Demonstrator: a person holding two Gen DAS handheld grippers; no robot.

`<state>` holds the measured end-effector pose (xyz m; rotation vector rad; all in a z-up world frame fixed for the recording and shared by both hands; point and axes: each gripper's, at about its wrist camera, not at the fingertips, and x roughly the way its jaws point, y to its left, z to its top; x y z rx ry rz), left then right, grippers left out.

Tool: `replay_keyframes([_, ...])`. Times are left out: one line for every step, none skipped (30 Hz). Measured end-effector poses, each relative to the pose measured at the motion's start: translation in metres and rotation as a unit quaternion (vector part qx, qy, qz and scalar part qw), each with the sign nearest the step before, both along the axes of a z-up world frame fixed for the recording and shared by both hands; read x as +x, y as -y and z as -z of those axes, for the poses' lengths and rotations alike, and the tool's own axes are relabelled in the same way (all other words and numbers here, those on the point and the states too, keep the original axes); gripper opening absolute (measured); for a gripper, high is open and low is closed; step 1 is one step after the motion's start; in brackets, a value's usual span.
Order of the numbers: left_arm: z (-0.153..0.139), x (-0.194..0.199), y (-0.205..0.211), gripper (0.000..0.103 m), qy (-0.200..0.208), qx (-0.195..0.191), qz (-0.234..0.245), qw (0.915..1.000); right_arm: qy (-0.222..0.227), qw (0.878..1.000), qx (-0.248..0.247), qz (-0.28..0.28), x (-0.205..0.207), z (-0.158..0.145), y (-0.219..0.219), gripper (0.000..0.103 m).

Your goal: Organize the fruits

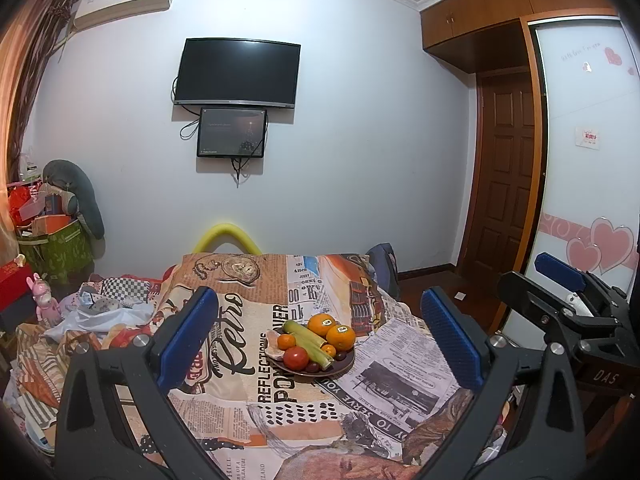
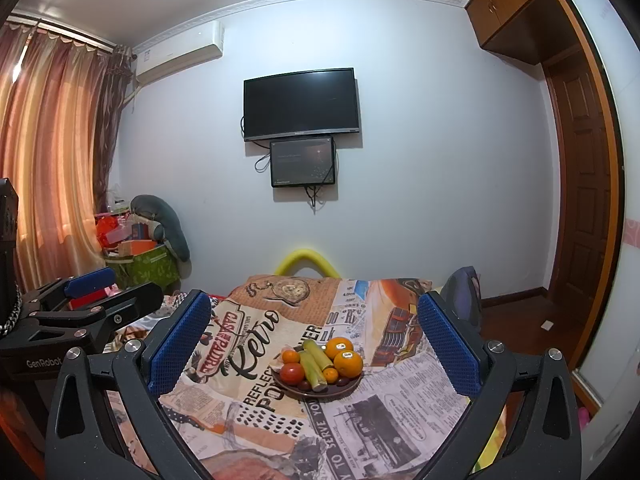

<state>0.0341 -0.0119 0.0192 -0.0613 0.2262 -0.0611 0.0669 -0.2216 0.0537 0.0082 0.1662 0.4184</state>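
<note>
Hovering with jaws wide and empty, left gripper (image 1: 320,332) and right gripper (image 2: 316,344) face a brown plate (image 1: 340,367) of oranges (image 1: 341,337), tomato (image 1: 296,357) and corn (image 1: 308,338) on the newsprint-covered counter (image 1: 280,408), well apart from both.

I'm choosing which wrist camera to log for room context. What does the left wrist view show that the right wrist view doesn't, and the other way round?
Only the left wrist view shows the pink toy, the heart-patterned panel and the right claw from the side.

Only the right wrist view shows the curtains and the left claw from the side.

Both show the plate of fruit on the printed cloth, the TV, the smaller screen under it, and the air conditioner. Each view's own claw is open and empty.
</note>
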Motion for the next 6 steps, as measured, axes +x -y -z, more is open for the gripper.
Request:
replay_keyframes([0.0001, 0.0001, 0.0000, 0.103, 0.000, 0.000, 0.000, 1.0000, 0.000, 1.000, 0.000, 0.000, 0.0001, -0.0001, 0.0001, 0.103])
replay_keyframes([0.0001, 0.0000, -0.0001, 0.103, -0.001, 0.000, 0.001, 1.0000, 0.000, 1.000, -0.001, 0.001, 0.0003, -0.0002, 0.0001, 0.103])
replay_keyframes([0.0002, 0.0001, 0.0001, 0.103, -0.001, 0.000, 0.001, 1.0000, 0.000, 1.000, 0.000, 0.001, 0.0002, 0.0003, 0.0003, 0.103])
replay_keyframes([0.0003, 0.0002, 0.0002, 0.103, -0.002, 0.001, 0.001, 1.0000, -0.001, 1.000, 0.000, 0.001, 0.0005, 0.0010, 0.0006, 0.103])
replay_keyframes([0.0003, 0.0002, 0.0003, 0.103, -0.002, 0.001, 0.000, 1.0000, -0.002, 1.000, 0.001, 0.001, 0.0014, 0.0006, 0.0012, 0.103])
replay_keyframes([0.0002, 0.0003, -0.0001, 0.103, -0.003, 0.001, 0.000, 1.0000, -0.003, 1.000, 0.001, 0.001, 0.0023, 0.0010, 0.0014, 0.103])
